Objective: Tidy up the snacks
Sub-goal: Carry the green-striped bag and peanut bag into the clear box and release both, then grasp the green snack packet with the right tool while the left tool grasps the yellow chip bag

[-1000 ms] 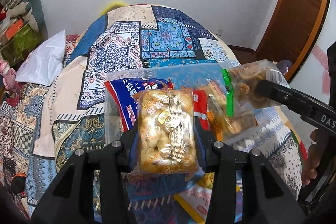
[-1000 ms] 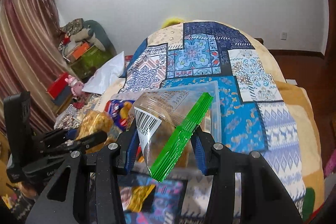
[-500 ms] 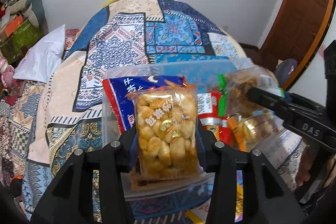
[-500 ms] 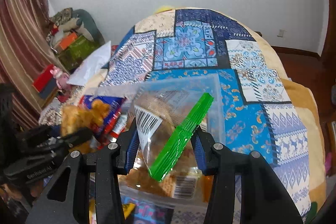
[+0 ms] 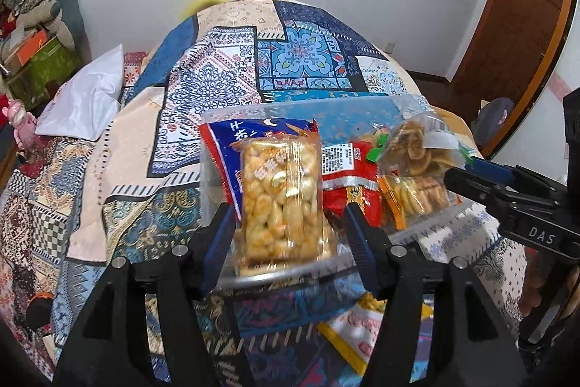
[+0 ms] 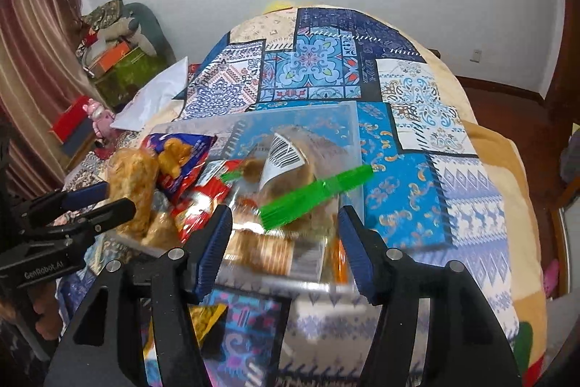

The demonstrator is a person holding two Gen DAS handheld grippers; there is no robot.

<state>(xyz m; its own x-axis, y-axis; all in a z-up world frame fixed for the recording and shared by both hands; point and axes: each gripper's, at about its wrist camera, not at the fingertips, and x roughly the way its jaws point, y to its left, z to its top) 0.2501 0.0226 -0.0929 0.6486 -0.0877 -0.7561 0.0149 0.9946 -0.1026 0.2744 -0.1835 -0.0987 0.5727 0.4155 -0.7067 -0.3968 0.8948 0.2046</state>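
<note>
A clear plastic box point(image 5: 366, 107) sits on the patterned bedspread and holds several snack packs. My left gripper point(image 5: 286, 231) is open; a clear pack of yellow puffs point(image 5: 281, 198) stands between its fingers at the box's near edge, on a blue bag point(image 5: 224, 147). My right gripper point(image 6: 282, 227) is open; a clear bag of brown snacks with a green seal strip point(image 6: 315, 189) lies in the box just ahead of it. In the left wrist view the same bag point(image 5: 417, 147) lies at the right, above a red pack point(image 5: 348, 176).
The bedspread point(image 6: 417, 97) covers the bed. A yellow snack packet point(image 5: 359, 325) lies outside the box near me. A white pillow point(image 5: 87, 97) and piled items lie to the left. A wooden door point(image 5: 522, 6) is at the right.
Both grippers moved forward over the box and opened. The puff pack and the green-sealed bag were let go and now rest in the box.
</note>
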